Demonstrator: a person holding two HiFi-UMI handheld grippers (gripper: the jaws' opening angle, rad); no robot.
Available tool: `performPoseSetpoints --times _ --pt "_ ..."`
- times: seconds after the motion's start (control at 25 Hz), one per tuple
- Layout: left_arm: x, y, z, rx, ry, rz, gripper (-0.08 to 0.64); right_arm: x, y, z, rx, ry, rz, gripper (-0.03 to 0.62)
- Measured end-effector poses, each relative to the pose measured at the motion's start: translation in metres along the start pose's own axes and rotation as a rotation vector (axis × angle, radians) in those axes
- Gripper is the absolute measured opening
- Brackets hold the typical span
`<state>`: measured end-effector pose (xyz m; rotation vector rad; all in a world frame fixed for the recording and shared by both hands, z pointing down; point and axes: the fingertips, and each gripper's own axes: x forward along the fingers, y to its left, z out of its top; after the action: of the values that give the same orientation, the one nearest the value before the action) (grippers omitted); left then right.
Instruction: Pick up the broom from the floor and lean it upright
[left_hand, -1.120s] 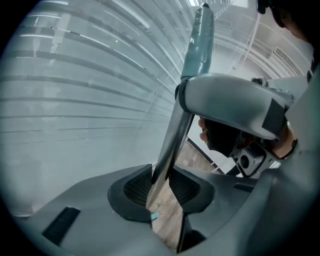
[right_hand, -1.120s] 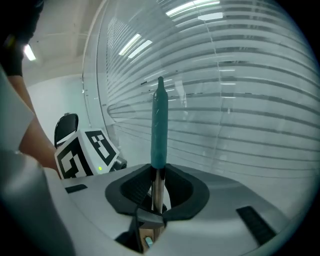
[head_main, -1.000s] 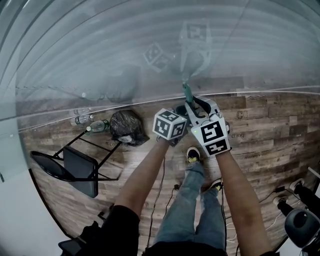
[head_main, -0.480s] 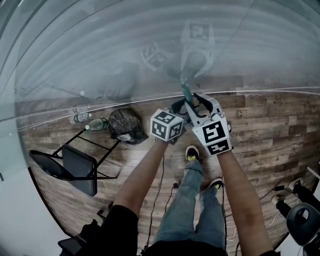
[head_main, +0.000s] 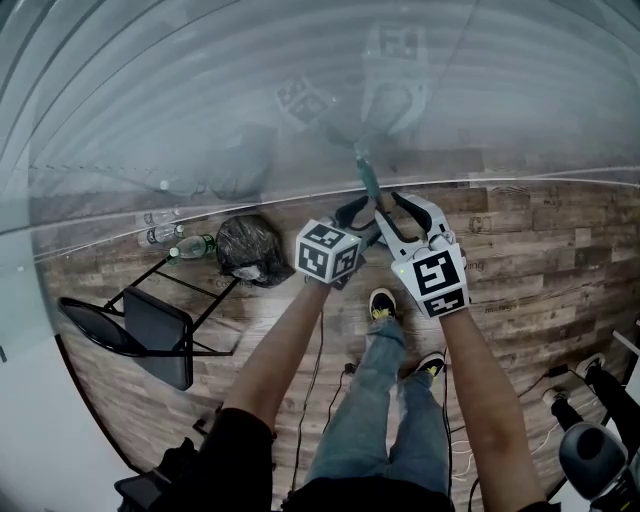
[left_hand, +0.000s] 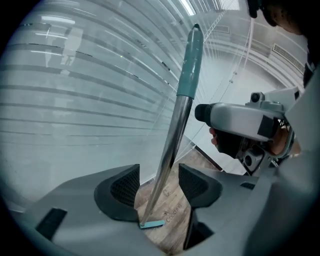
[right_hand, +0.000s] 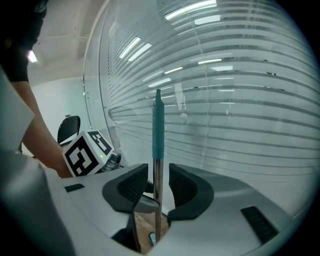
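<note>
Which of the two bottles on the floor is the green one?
The green bottle is the one lying right next to the black bag. The other bottle, farther from the bag, is clear.

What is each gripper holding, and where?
Nothing: the left gripper and right gripper have just been opening; the broom shaft stands loose between both pairs of jaws.

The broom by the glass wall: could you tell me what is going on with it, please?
A person with a gripper in each hand has stood the broom upright, its handle tip apparently against the glass wall. The jaws of the left gripper and right gripper have just been opening; the handle stands between both pairs, no pad pressing it.
</note>
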<state>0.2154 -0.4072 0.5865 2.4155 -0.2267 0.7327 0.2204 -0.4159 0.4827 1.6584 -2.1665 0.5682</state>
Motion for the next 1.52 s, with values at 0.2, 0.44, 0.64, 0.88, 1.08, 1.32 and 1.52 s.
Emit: performPoseSetpoints --times 0.2,0.44,0.64,0.88,1.08,1.32,1.52 --pt "-0.017 0.004 -0.010 -0.023 -0.005 0.032 0.238 -0.037 -0.008 -0.011 0.005 0.004 -0.040 0.140" --pt "-0.069 -0.002 -0.011 -0.057 -0.114 0.138 0.238 -0.112 -0.019 -0.023 -0.008 0.006 -0.106 0.140" --pt "-0.146 -0.045 0.010 -0.065 -0.288 0.223 0.151 -0.195 -0.018 -0.027 0.026 -0.008 -0.166 0.140" --pt "-0.236 -0.149 0.049 0.114 -0.394 0.290 0.026 -0.297 0.003 0.006 0.039 -0.100 -0.199 0.138" --pt "-0.280 -0.260 0.057 0.172 -0.466 0.237 0.021 -0.393 0.033 0.045 0.051 -0.227 -0.224 0.101" --pt "-0.329 -0.394 0.054 0.177 -0.559 0.187 0.021 -0.513 0.074 0.087 0.012 -0.392 -0.217 0.018" --pt "-0.364 -0.488 0.034 0.178 -0.577 0.177 0.021 -0.618 0.107 0.097 -0.071 -0.397 -0.177 0.018"
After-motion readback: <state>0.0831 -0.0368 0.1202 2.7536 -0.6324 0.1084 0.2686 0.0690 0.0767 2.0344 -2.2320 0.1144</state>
